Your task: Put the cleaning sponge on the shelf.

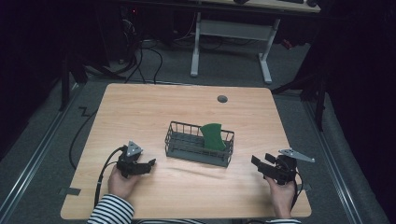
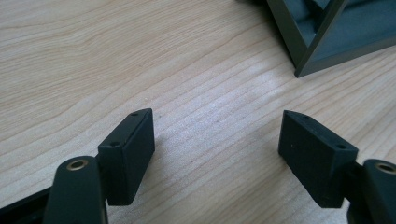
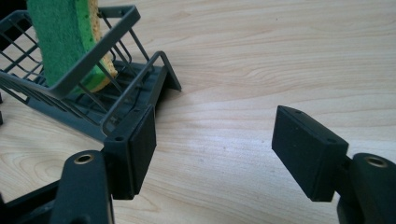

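Sponge in wire basket, both grippers spread and empty on either side

Sponge (image 1: 214, 136), green on its scouring face and yellow behind, stands upright on edge in the right end of a dark wire basket (image 1: 181, 145) set near the middle of the wooden table (image 1: 140, 102). It leans against the basket's far rail and rises above the rim. In the right gripper view the same sponge (image 3: 60, 35) shows at upper left, tucked behind the rim wires of the basket (image 3: 140, 100), with its yellow layer visible along one edge.

The left gripper (image 1: 150, 163) lies low over the tabletop just left of the basket's near-left corner, apart from it. Its jaws are spread wide with bare wood between them, and in the left gripper view (image 2: 217, 156) a corner of the basket (image 2: 322, 42) sits beyond the jaw tips at upper right. The left hand (image 1: 122, 182) grips it from below, the wrist in a striped sleeve (image 1: 111, 212).

The right gripper (image 1: 258, 163) rests off the basket's near-right end, well apart from it, pointing leftward toward the basket. Its jaws are also held apart and hold nothing; in the right gripper view (image 3: 215, 147) the left jaw overlaps the basket's foot, though contact cannot be told. The right hand (image 1: 281, 192) holds it from the table's near edge.
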### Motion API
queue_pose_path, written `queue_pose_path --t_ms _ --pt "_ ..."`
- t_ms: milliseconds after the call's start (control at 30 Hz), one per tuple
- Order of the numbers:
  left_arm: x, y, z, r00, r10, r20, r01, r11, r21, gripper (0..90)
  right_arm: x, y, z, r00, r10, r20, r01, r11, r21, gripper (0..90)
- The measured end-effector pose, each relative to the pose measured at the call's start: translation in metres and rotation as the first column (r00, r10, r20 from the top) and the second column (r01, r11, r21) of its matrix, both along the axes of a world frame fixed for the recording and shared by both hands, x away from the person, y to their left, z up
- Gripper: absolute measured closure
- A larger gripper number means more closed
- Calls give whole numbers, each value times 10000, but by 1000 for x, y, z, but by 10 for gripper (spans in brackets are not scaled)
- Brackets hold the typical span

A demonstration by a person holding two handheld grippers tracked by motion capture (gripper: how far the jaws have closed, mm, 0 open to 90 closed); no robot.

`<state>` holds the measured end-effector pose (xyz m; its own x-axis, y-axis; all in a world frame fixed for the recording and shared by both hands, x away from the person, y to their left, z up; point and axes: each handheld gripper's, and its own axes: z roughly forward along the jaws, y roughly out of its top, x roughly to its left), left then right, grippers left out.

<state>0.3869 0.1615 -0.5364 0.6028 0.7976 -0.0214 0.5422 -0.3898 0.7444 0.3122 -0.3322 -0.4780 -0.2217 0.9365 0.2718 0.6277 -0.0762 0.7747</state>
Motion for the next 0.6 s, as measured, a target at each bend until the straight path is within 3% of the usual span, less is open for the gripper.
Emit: queue_pose_path --t_ms 600 --pt "0 -1 0 10000 -21 9 21 10000 50 267 7 9 -26 9992 -215 -345 194 9979 -612 322"
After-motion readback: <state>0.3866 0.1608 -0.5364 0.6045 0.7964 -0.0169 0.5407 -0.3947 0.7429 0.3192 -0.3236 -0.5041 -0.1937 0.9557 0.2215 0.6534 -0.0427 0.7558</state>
